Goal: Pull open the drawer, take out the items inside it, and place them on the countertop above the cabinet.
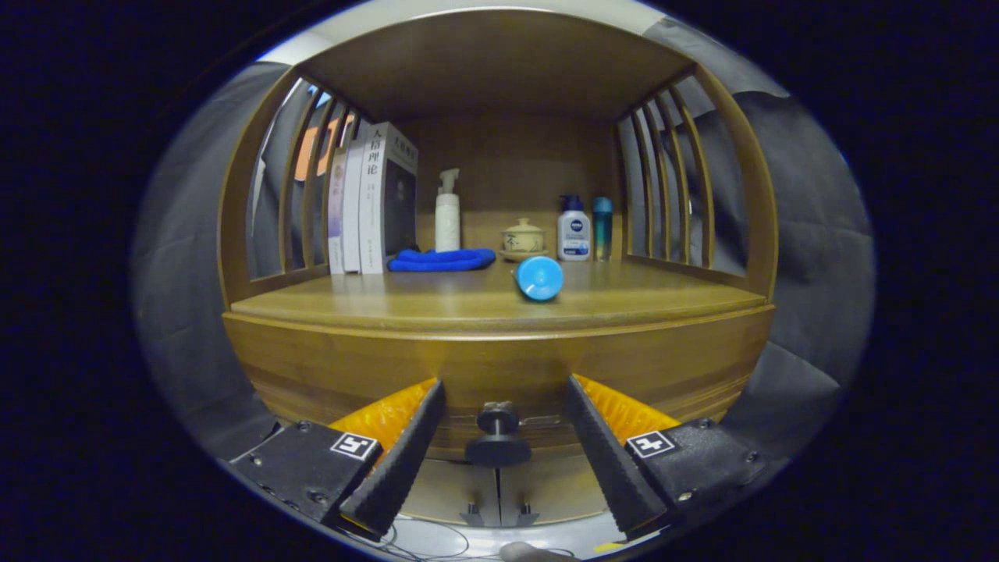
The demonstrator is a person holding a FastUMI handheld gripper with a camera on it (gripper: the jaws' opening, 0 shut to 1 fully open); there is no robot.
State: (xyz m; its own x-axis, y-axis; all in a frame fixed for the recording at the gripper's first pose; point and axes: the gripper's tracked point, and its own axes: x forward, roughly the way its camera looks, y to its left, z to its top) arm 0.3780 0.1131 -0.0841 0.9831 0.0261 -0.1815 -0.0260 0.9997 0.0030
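Note:
The wooden cabinet's drawer front [351, 375] faces me, just under the countertop [406, 300]. Its dark round knob [497, 433] sits between my two fingers, a little short of their tips. My gripper [503, 382] is open, with its fingers on either side of the knob and apart from it. None of the drawer's inside shows. On the countertop, near its front edge, a blue cylinder [538, 278] lies on its side with its round end toward me.
Along the back of the countertop stand books [367, 203], a white pump bottle [447, 215], a lidded ceramic cup [523, 236], a white lotion bottle [574, 230] and a teal bottle [602, 226]. A blue cloth [441, 259] lies there too. Slatted wooden sides [671, 187] and a top board enclose the shelf. Two small door handles [499, 515] sit below the drawer.

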